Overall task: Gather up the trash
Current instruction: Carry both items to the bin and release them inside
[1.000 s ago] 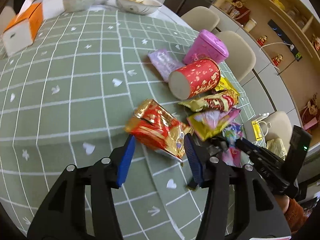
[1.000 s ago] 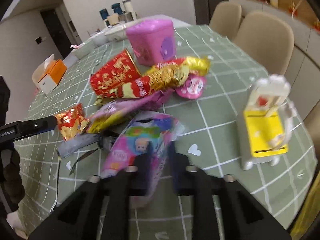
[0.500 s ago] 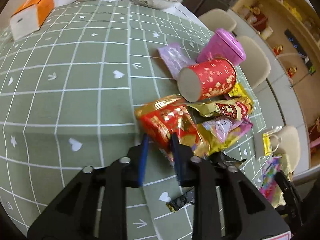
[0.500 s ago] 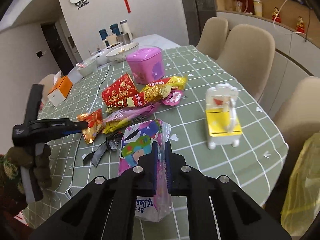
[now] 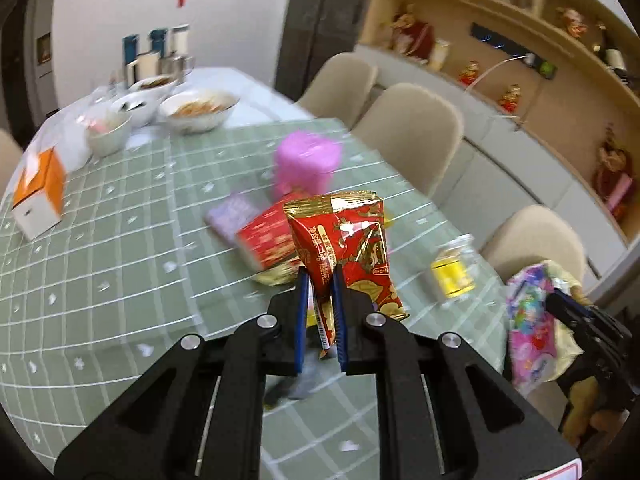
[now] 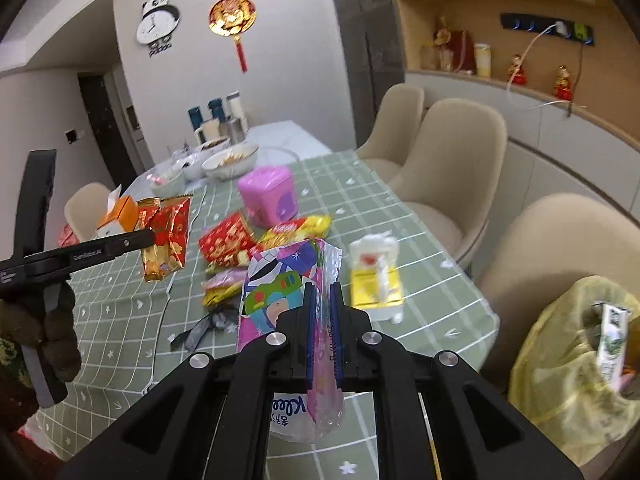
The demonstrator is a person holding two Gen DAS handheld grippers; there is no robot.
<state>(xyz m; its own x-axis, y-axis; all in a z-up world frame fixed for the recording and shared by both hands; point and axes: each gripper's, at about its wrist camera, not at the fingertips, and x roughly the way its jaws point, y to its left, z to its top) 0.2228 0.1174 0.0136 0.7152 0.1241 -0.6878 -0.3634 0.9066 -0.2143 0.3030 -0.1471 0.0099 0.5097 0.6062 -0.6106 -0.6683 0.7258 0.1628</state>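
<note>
Here we have the left tongs [image 5: 320, 276], whose jaws have just been closing, clamped on the red-and-gold snack packet [image 5: 343, 240], which hangs clear above the bench [image 5: 120, 248]. Our right tongs [image 6: 322, 304] are pinched tight on the colourful tissue pack [image 6: 280, 280], also lifted off the green cloth. More wrappers [image 6: 240, 248] lie mid-bench beside the pink bin [image 6: 266, 194]. A yellow bag [image 6: 560, 360] sits off the bench's right edge.

text: "Klee…" partly readable, upside down | on: tissue pack [image 6: 294, 414] | rest: illegible
</note>
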